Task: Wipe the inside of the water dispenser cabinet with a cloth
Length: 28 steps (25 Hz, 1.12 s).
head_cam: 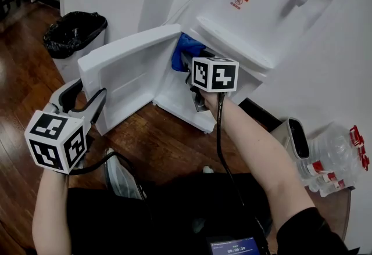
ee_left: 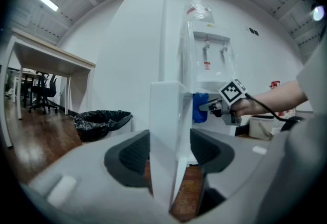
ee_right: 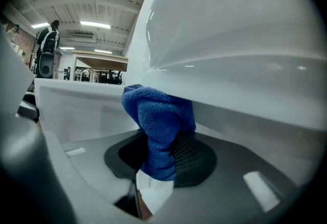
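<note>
Head view has the white water dispenser up top right with its cabinet door swung wide open to the left. The right gripper is right at the mouth of the cabinet, jaws clamped on a blue cloth. The cloth is bunched into a long wad, and its long axis runs straight out of the jaws with the free end poking into the opening. In the right gripper view the cloth stands up between the pads, tip against the cabinet's upper edge.

The left gripper sits lower left. In the left gripper view its jaws are partly closed on the door's free edge, which stands upright between the pads. There's a trash bin with a black bag on the wooden floor behind the door.
</note>
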Available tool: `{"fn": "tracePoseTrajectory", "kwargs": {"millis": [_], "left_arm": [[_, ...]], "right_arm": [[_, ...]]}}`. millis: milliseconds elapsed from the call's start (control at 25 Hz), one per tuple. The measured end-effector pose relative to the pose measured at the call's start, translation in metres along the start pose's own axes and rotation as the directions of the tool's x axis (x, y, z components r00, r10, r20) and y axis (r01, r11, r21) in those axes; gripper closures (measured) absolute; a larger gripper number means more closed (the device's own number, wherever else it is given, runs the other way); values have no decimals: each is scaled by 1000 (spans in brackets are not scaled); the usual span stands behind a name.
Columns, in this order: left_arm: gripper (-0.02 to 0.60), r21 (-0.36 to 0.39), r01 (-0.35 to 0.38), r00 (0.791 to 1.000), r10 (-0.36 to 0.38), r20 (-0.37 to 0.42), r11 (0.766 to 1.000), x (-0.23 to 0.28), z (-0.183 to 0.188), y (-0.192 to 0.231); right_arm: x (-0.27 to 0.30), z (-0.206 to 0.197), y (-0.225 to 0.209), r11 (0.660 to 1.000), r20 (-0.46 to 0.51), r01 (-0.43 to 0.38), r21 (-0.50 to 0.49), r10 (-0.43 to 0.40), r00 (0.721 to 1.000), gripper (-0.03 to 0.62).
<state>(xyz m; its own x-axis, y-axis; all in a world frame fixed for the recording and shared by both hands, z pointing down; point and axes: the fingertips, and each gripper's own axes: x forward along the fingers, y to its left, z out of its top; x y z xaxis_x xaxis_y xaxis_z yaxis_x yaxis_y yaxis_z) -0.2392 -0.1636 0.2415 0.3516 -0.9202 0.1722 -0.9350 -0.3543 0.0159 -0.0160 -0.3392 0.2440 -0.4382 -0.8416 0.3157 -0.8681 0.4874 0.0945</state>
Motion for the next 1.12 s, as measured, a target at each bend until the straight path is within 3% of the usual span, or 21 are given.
{"fn": "tracePoseTrajectory", "kwargs": {"millis": [200, 400, 520, 680, 800, 1000, 1120], "left_arm": [[333, -1, 4, 1000, -4, 5, 1000, 2, 5, 2], [333, -19, 2, 1000, -2, -4, 1000, 1, 3, -1], [333, -34, 2, 1000, -3, -18, 999, 2, 6, -4], [333, -35, -2, 1000, 2, -19, 999, 4, 6, -1], [333, -25, -11, 1000, 11, -25, 1000, 6, 4, 1], [333, -17, -31, 999, 31, -36, 999, 4, -2, 2], [333, -28, -51, 999, 51, 11, 998, -9, 13, 7]], "right_arm": [[6, -15, 0, 1000, -3, -6, -18, 6, 1000, 470], [36, -94, 6, 1000, -53, 10, 29, -8, 999, 470], [51, -134, 8, 999, -41, 29, -16, -30, 999, 470], [71, -191, 17, 998, -94, 31, -46, -35, 995, 468], [74, -201, 23, 998, -74, 40, -49, -44, 996, 470], [57, -214, 43, 995, -149, 0, -100, -15, 989, 470], [31, -197, 35, 999, -153, -39, -16, 36, 988, 470]]}}
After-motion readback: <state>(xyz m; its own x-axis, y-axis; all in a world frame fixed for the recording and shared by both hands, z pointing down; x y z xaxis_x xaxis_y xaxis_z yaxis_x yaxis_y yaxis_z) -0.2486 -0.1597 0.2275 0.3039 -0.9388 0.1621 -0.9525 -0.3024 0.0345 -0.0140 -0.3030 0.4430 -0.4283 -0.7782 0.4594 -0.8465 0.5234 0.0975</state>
